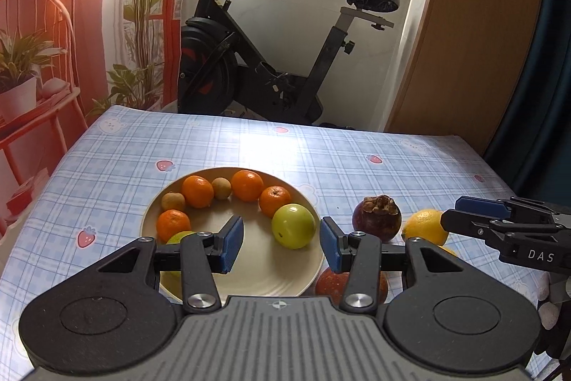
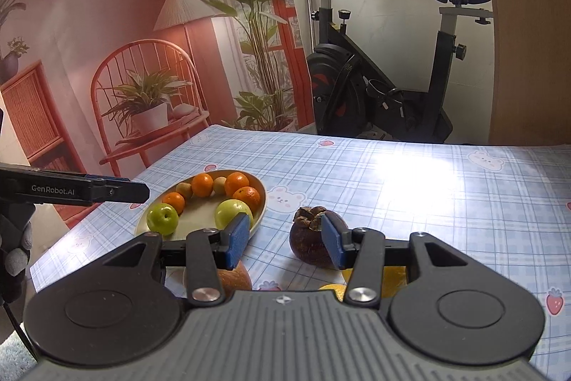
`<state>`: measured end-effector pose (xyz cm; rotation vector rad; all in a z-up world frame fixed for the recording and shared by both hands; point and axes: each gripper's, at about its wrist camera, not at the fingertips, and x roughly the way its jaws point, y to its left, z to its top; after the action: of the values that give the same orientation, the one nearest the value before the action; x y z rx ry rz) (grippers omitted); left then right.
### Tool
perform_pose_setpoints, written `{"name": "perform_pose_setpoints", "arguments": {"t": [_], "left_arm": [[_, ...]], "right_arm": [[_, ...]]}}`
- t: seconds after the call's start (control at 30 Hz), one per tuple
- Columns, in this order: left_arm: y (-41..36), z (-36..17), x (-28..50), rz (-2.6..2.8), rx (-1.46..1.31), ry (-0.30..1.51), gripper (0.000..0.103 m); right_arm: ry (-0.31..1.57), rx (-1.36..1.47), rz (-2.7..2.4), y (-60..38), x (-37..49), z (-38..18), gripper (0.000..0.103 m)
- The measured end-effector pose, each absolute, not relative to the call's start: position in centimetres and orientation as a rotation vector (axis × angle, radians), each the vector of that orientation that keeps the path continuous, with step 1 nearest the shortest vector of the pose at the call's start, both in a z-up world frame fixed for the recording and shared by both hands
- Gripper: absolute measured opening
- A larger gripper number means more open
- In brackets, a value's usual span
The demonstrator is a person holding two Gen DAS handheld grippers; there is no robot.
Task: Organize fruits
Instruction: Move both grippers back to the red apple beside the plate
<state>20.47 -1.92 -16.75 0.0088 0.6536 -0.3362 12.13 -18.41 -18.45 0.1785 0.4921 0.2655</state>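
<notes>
On the worktop [image 1: 357, 152], the fruits sat ringed in the plate [image 1: 249, 277]; a mangosteen [image 1: 376, 218] lay at its three o'clock. My left gripper [image 1: 282, 247] and right gripper [image 2: 283, 243] hung released, grasping nothing.

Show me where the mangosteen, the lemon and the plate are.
mangosteen [image 1: 376, 218]: left wrist view, its dark purple body.
lemon [image 1: 424, 225]: left wrist view, its yellow skin.
plate [image 1: 257, 274]: left wrist view, bare inside near the front rim.
</notes>
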Motion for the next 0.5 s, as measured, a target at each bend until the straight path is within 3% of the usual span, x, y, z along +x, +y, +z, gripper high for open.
{"name": "perform_pose_setpoints", "arguments": {"t": [0.5], "left_arm": [[-3.4,-17.2,19.8,-0.361,-0.03,0.668,0.05]], "right_arm": [[0.52,0.107,0.266,-15.8,9.5,-21.5,0.048]]}}
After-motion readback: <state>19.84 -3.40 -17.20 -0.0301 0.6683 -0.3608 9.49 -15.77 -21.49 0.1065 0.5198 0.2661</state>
